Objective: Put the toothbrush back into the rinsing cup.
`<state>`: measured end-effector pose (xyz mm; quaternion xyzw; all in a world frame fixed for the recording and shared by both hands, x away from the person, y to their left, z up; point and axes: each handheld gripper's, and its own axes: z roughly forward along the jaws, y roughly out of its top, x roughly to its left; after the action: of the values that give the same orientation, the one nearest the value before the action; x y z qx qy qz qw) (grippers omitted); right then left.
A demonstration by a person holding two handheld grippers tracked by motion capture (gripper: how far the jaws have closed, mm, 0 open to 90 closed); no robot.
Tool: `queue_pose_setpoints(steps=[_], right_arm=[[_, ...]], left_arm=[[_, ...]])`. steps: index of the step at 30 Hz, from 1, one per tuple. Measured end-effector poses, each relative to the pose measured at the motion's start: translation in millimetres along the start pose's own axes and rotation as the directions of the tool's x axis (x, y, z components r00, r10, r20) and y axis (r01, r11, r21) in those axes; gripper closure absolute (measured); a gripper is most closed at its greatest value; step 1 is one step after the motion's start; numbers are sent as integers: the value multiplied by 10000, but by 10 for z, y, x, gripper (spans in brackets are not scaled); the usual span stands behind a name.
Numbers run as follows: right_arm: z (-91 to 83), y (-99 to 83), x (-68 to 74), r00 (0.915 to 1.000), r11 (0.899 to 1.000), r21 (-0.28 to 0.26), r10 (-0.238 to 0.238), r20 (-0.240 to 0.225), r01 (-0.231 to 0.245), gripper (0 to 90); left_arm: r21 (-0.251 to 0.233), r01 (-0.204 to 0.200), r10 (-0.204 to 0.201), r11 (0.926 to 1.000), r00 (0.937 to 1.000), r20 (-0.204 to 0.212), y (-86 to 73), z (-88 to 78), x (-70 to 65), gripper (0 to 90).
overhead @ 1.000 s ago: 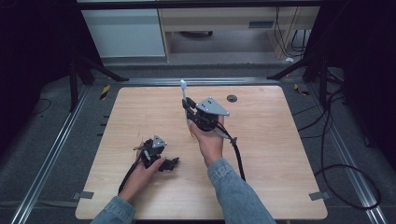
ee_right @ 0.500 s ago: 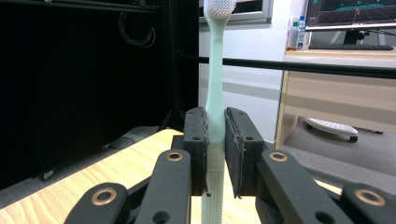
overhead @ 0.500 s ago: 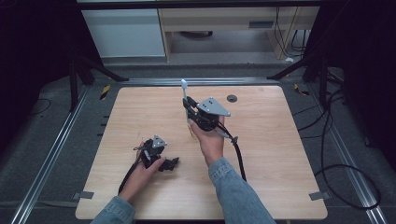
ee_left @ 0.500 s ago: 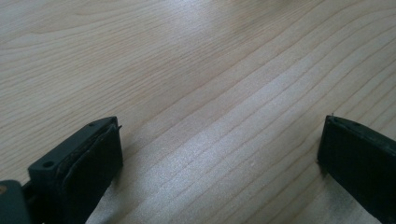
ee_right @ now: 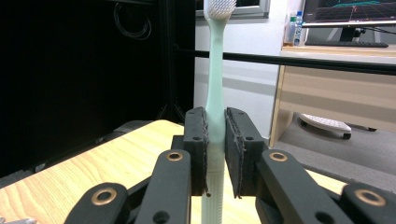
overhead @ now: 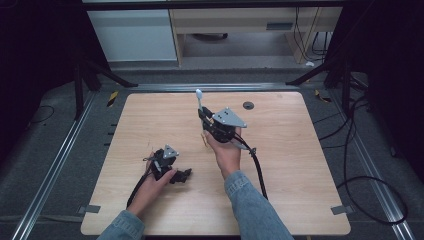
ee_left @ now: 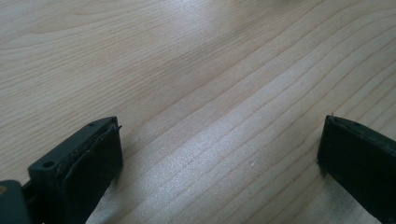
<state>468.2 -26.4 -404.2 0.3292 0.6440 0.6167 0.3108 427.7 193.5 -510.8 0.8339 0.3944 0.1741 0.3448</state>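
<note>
While the right gripper (overhead: 204, 116) is held up over the middle of the table (overhead: 300, 190), its jaws are clamped on the handle of a pale green toothbrush (overhead: 200, 100) — the pads (ee_right: 198, 140) press it from both sides in the right gripper view, with nothing loose between them. The toothbrush (ee_right: 215, 93) runs straight out along the jaws, its long axis in line with the gripper, the bristle head at the far end and the ribbed butt of the handle below the pads. Seen from the high view, the brush points away from the person, toward the table's far edge, head uppermost.

The left gripper (overhead: 172, 172) rests low on the table near the person's edge, well apart from the toothbrush; its jaws stand wide open with only bare wood between them in the left gripper view. So the right hand (overhead: 227, 155) is the one that has the brush. The right gripper view shows the grip itself and the bristles — the high view shows where the brush sits over the table.
</note>
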Motion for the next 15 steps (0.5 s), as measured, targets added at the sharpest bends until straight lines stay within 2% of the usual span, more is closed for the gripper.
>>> queue_pose_setpoints(steps=[15], right_arm=[[18, -134, -45, 10000, 9997, 254, -5, -14, 6, 792]], left_arm=[[32, -36, 36, 10000, 10000, 4, 0, -2, 2, 0]])
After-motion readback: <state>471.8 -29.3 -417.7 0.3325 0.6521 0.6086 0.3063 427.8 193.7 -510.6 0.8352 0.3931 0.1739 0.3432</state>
